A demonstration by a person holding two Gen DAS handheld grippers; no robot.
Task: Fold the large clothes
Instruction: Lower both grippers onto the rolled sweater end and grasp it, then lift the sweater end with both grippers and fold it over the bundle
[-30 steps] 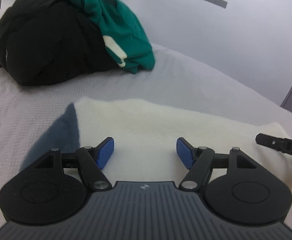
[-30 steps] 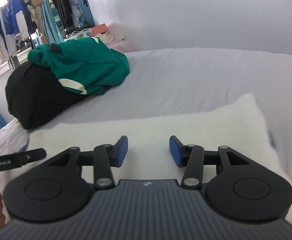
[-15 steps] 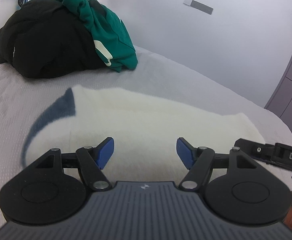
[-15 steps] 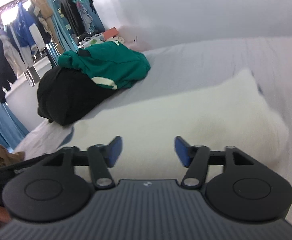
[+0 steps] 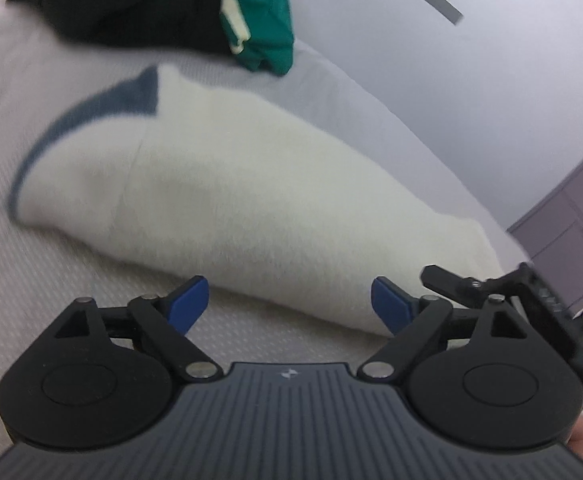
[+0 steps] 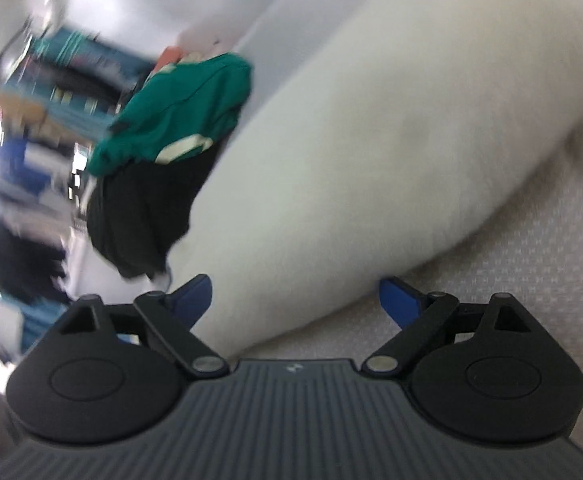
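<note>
Both pairs of tongs have spread wider than a second ago and are opening at this moment. The left tongs [image 5: 287, 304] have drawn back off the cream garment [image 5: 227, 208]: earlier their blue pads [image 5: 189, 302] lay over the fabric, now they sit at its near edge above the bed [image 5: 51, 280]. The right tongs [image 6: 297, 300] have rolled sharply, so the green garment [image 6: 179, 120] and black garment [image 6: 139, 216] appear tilted and blurred; the cream garment's edge seems to lie between the pads, untouched.
</note>
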